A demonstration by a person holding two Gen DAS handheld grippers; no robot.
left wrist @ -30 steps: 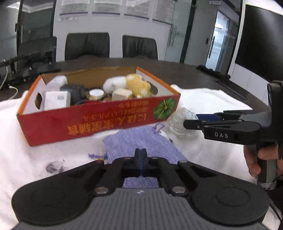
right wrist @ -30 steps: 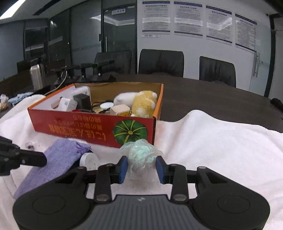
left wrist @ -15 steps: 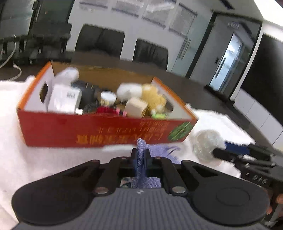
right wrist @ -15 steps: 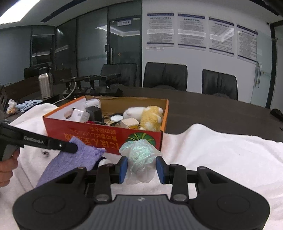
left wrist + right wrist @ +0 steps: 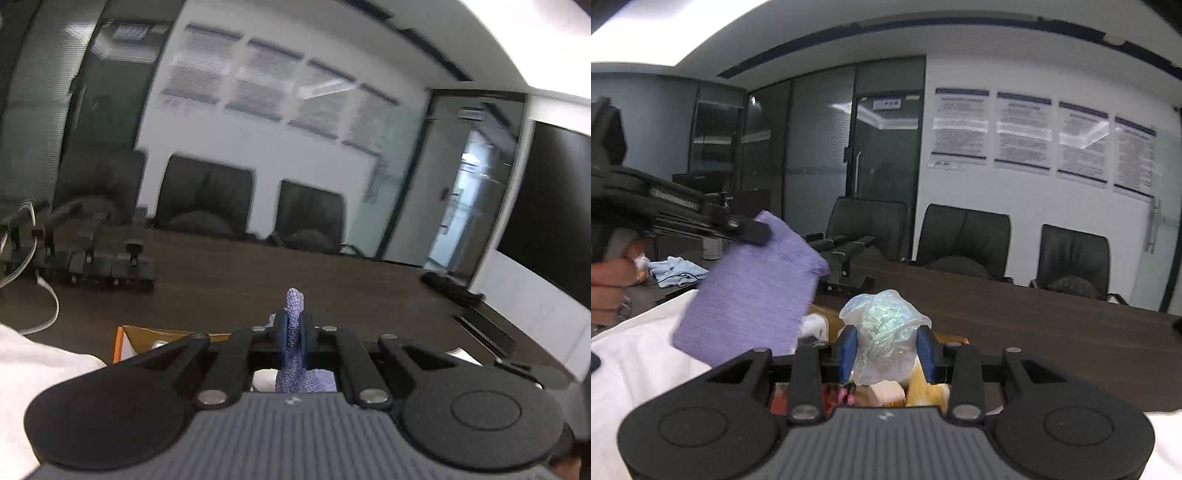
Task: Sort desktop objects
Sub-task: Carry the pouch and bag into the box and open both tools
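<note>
Above the white cloth (image 5: 639,354), both grippers are up in the air with something caught in each. Left gripper (image 5: 293,328): jaws pressed almost together on a fold of the purple pouch (image 5: 753,291), a tuft poking up between the fingertips and the rest hanging down off the tabletop (image 5: 1052,321). From the right wrist view that pouch dangles at the left, near side, a hand (image 5: 609,284) on the handle behind it. Right gripper (image 5: 886,350): blue pads partly spread and pinching a crumpled clear plastic bag (image 5: 882,328), which bulges above them. Just beyond and below the jaws sits the orange box (image 5: 122,339), mostly hidden, with a yellow plush toy (image 5: 923,391) and small bits peeking out. Far across the dark tabletop stand black chairs (image 5: 964,236).
</note>
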